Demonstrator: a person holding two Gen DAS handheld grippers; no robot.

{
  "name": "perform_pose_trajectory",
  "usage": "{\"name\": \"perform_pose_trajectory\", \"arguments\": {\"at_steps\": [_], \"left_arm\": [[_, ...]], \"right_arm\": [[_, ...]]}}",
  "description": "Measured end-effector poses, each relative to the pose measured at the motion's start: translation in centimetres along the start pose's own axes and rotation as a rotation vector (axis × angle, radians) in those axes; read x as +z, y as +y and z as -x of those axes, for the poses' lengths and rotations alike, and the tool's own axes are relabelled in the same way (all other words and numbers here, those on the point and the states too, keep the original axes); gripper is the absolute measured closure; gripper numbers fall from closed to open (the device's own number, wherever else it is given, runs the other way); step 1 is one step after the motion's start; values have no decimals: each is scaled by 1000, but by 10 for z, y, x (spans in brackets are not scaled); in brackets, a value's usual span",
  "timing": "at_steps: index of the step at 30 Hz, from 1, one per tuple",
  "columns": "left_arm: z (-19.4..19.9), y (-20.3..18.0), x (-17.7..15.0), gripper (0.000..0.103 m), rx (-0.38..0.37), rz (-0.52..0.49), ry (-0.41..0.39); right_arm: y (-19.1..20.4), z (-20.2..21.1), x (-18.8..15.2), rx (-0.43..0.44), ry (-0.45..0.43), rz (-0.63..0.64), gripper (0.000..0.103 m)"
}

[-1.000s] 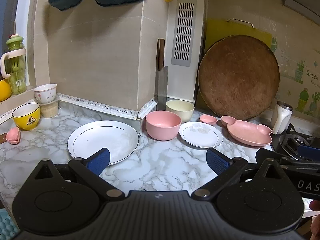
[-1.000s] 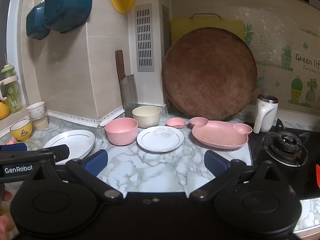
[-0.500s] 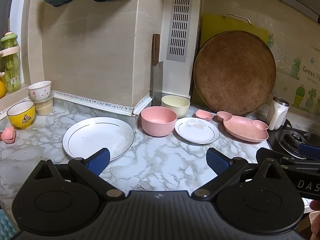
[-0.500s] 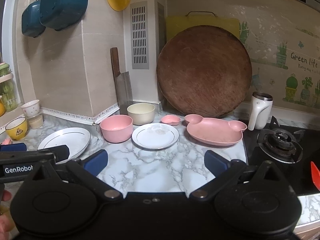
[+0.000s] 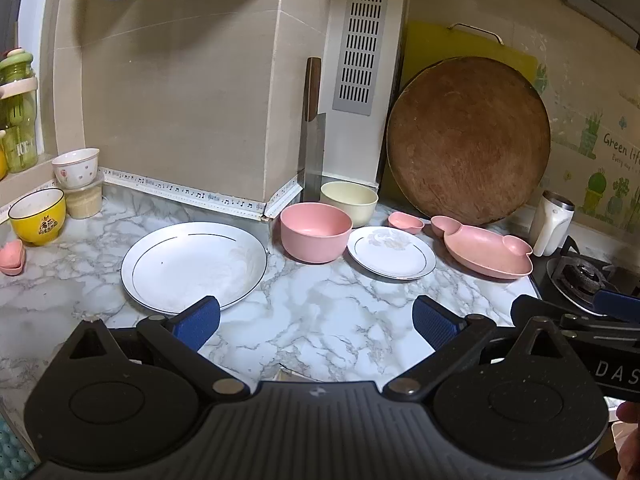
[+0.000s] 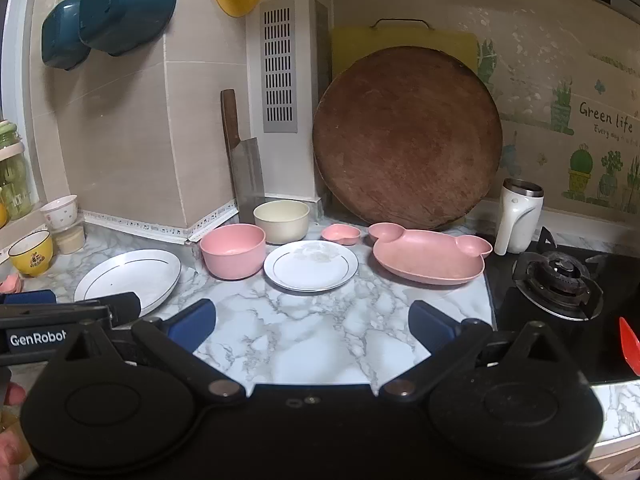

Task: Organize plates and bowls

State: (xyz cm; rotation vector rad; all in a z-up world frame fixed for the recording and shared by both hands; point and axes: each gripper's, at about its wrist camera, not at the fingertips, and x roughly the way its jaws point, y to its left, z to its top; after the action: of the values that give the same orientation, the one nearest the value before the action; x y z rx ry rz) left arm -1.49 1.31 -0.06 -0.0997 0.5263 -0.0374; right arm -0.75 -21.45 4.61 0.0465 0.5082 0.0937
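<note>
Left gripper (image 5: pixel 316 322) hovering over bare marble table (image 5: pixel 320 320), fingers (image 5: pixel 198 320) spread wide, holding nothing. Right gripper (image 6: pixel 312 322) hovering likewise, fingers (image 6: pixel 192 320) wide apart and empty.

Large white plate (image 5: pixel 194 266) lying just ahead of the left gripper's left finger, its near rim partly hidden by that finger. Pink bowl (image 5: pixel 315 236) sitting right of it, apart; cream bowl (image 5: pixel 349 202) touching or nearly touching behind. Small white plate (image 6: pixel 311 265) lying just right of the pink bowl. Small pink dish (image 6: pixel 341 234) behind it. Pink eared plate (image 6: pixel 430 256) sitting near the table's right edge, where the black stove (image 6: pixel 558 280) is starting.

Open marble showing between the fingers and the row of dishes.

Writing: "GenRobot" on the left gripper's side, "DAS" on the right gripper's side, "Green life" on the wall sticker (image 6: pixel 604 118)
</note>
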Motion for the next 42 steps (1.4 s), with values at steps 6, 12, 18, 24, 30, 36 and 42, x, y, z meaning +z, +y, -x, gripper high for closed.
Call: {"name": "perform_pose_trajectory", "arguments": {"at_steps": [6, 12, 18, 24, 30, 36, 42], "left_arm": [[3, 10, 0, 0, 0, 12, -9], [2, 25, 0, 0, 4, 46, -18], [-14, 39, 6, 0, 81, 46, -4], [-42, 69, 16, 0, 227, 89, 55], [-79, 115, 36, 0, 362, 177, 103], [-118, 159, 49, 0, 413, 265, 154], [-154, 192, 53, 1, 420, 343, 212]], "right_arm": [[10, 0, 2, 3, -2, 5, 0], [23, -6, 7, 27, -14, 30, 0], [38, -36, 16, 82, -6, 67, 0], [54, -97, 34, 232, 64, 136, 0], [77, -165, 48, 342, 164, 189, 3], [98, -218, 49, 422, 236, 230, 9], [114, -268, 54, 447, 383, 175, 23]]}}
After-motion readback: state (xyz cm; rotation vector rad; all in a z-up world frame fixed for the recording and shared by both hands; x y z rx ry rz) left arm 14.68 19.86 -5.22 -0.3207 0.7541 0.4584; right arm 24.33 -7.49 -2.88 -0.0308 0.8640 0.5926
